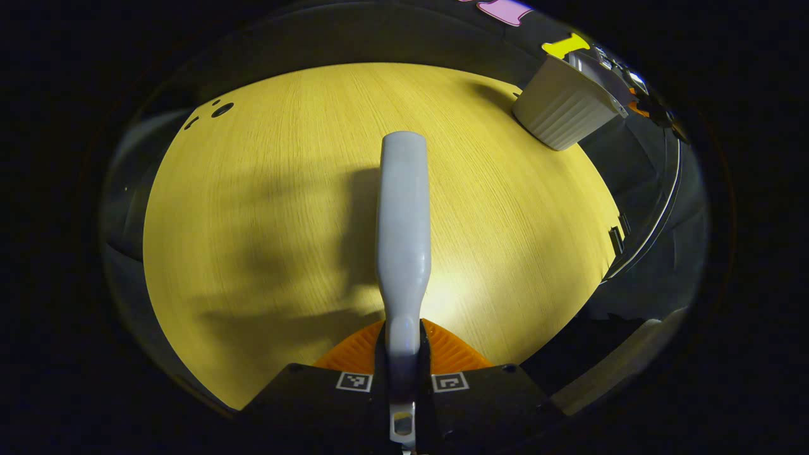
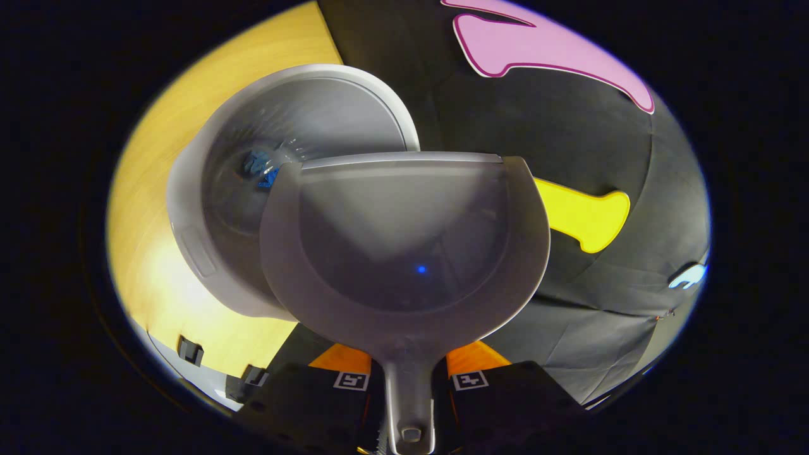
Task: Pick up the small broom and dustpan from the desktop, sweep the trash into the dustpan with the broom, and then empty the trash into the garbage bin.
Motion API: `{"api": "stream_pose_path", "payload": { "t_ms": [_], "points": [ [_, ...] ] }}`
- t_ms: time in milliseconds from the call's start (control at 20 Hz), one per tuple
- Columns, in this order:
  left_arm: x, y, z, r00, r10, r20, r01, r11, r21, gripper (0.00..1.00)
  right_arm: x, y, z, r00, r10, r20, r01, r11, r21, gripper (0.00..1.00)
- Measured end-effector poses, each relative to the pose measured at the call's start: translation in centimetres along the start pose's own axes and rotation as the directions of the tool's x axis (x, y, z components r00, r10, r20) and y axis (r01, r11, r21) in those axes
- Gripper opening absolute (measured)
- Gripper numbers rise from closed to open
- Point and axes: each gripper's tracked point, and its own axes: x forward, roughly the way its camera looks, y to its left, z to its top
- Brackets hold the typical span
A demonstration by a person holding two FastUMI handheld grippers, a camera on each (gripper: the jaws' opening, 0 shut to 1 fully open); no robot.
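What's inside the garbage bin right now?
In the right gripper view, the garbage bin holds something blue near its bottom. The dustpan, gripped by the right claw, covers the bin's near right part, so anything there is hidden.

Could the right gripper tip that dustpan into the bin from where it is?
Probably yes. The right gripper holds the dustpan by its handle, and the pan's front lip already overlaps the open bin. Nothing sits between them, and something blue already lies inside.

Both grippers, left point(image 1: 403, 354) and right point(image 2: 407, 373), clamped (jaws narrow).
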Motion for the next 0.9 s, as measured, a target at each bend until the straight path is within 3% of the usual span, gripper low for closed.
{"api": "stream_pose_path", "payload": {
  "t_ms": [250, 400, 450, 650, 900],
  "points": [
    [0.0, 0.0, -0.1, 1.000, 0.007, 0.005, -0.007, 1.000, -0.012, 0.20, -0.3, 0.6, -0.7, 0.999, 0.039, 0.022, -0.041, 0.990, 0.131, 0.33],
    [-0.2, -0.1, -0.1, 1.000, 0.009, 0.008, -0.009, 1.000, -0.021, 0.17, -0.7, 1.7, -1.1, 0.995, 0.088, 0.045, -0.098, 0.954, 0.285, 0.33],
    [-0.2, -0.1, -0.1, 1.000, 0.009, 0.008, -0.009, 1.000, -0.023, 0.20, -0.9, 2.0, -1.4, 0.994, 0.098, 0.057, -0.111, 0.938, 0.329, 0.33],
    [-0.4, -0.1, -0.2, 1.000, 0.017, 0.004, -0.017, 1.000, -0.019, 0.20, -1.3, 3.2, -1.2, 0.983, 0.146, 0.115, -0.184, 0.853, 0.488, 0.33],
    [-0.5, 0.0, -0.1, 1.000, 0.022, 0.012, -0.021, 1.000, -0.016, 0.20, -1.2, 4.4, -0.3, 0.960, 0.193, 0.201, -0.278, 0.700, 0.657, 0.33]
  ]
}}
